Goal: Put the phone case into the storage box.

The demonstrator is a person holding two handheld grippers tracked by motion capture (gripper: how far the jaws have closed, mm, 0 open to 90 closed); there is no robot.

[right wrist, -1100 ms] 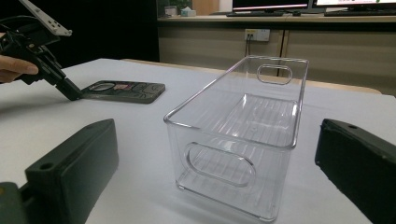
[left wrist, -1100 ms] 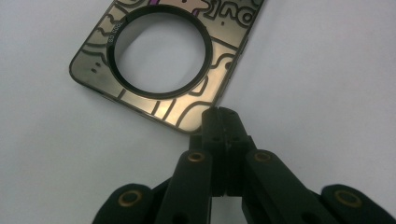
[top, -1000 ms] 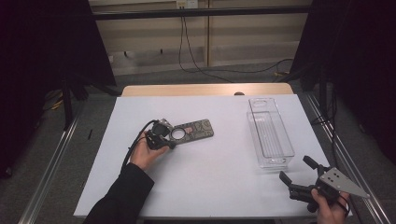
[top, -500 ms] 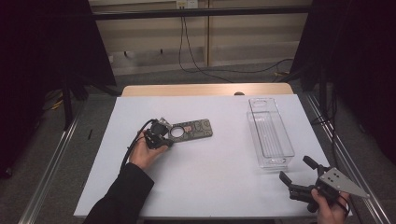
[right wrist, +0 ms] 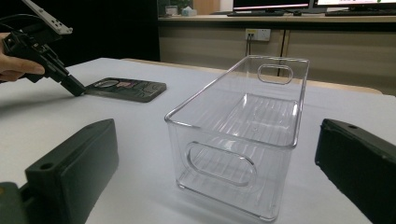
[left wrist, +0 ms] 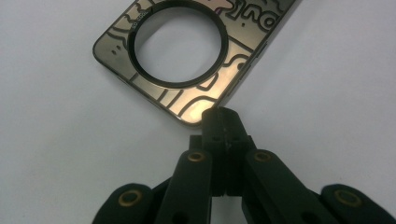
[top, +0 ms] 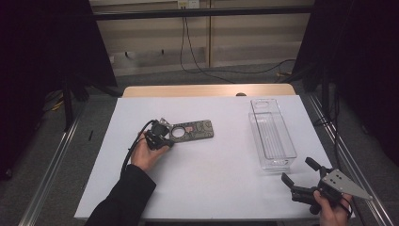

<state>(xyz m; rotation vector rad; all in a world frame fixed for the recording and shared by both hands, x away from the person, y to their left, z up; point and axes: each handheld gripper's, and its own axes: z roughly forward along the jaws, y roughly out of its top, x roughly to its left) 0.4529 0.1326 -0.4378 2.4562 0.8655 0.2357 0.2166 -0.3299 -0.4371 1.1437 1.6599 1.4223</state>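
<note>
A white surface (top: 207, 179) carries a clear plastic bin (top: 271, 136) near its right edge. Left of centre lies a thin, stiff, probably slippery phone case (top: 190, 130), best pinched at its rim. The left gripper (left wrist: 223, 122) is closed together at its corner; the right gripper (top: 301, 178) is held apart.

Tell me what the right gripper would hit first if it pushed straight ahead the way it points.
Most likely the near end wall of the clear plastic bin, which stands right ahead between the right gripper's open jaws; how far off is hard to judge.
</note>
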